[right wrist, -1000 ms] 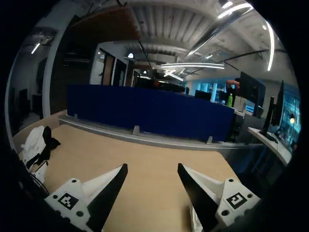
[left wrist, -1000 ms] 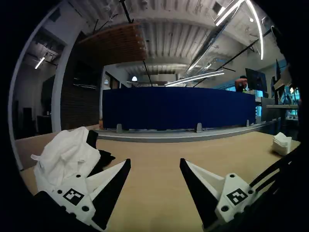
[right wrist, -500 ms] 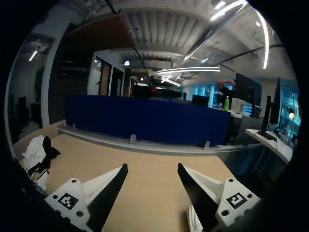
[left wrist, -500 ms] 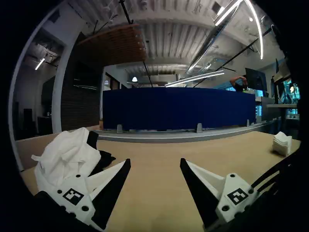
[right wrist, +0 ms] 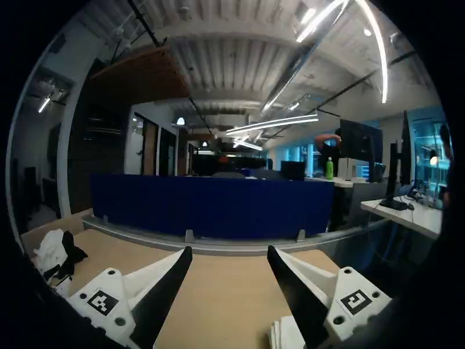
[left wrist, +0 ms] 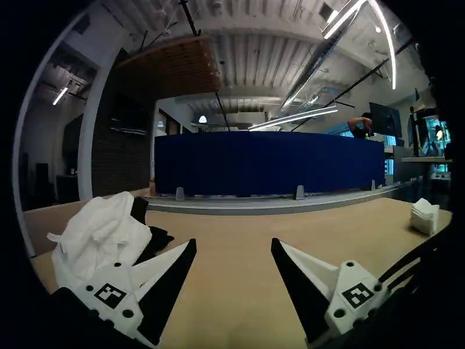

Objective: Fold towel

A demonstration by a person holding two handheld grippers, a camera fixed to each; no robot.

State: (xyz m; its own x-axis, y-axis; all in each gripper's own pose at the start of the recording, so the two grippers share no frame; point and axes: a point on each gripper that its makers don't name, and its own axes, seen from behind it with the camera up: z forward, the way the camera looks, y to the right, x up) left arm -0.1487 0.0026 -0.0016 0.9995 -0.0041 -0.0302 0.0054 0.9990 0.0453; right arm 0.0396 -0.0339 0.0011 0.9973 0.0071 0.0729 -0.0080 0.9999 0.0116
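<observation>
Our right gripper (right wrist: 229, 249) has tipped upward, tongs apart, off what may be a folded stack (right wrist: 282, 336); left gripper (left wrist: 233, 240) unmoved, apart too; we reckon the crumpled towel (left wrist: 99, 232) before the blue partition (left wrist: 267, 163) comes next.

Left gripper (left wrist: 232, 241) fingers spread wide with nothing between them, over the wooden tabletop (left wrist: 232, 285). Crumpled white towel (left wrist: 99, 232) lies just behind the left finger, a black item (left wrist: 152, 237) against it. Folded white stack (left wrist: 423, 215) far right. Blue partition (left wrist: 267, 163) along the back edge.
</observation>
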